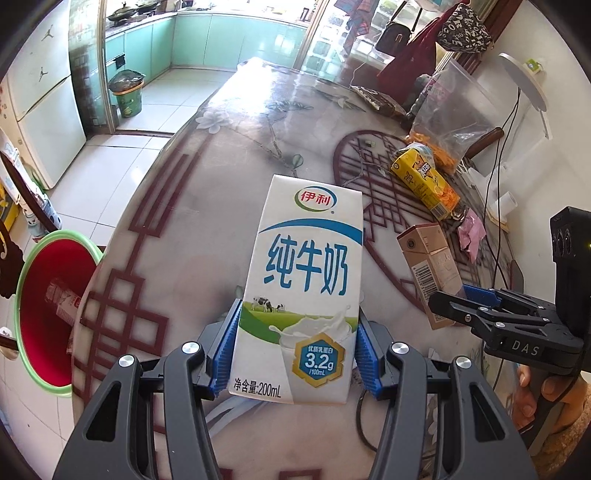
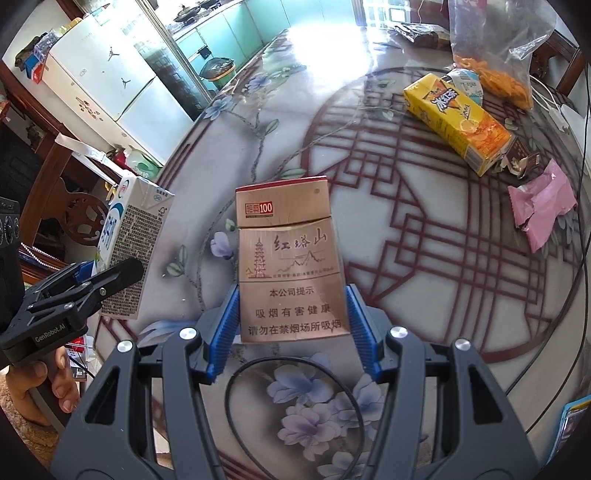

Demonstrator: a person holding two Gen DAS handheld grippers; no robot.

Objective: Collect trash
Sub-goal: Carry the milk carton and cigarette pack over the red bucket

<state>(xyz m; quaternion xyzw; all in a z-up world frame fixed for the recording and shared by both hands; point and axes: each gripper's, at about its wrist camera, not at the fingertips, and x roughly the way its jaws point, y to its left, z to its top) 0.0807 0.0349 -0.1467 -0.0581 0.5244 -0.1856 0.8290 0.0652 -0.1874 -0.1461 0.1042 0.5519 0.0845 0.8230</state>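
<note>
Gripping Yili "纯牛奶" 200mL carton (image 1: pixel 301 291) in left claw (image 1: pixel 297 354), "红塔山" cig pack (image 2: pixel 290 262) in right claw (image 2: pixel 291 328).

Premises: a lived-in home, dining area opening onto a kitchen. Evidence: a round counter (image 1: pixel 207 229) with a floral printed cover; a white refrigerator (image 1: pixel 40 110) against the wall; teal kitchen cabinets (image 1: pixel 207 40) with a wok (image 1: pixel 120 14) on the worktop above; handbags (image 1: pixel 399 33) hanging by the wall; tiled floor (image 1: pixel 122 162) with a lined waste bin (image 1: pixel 127 94).
</note>
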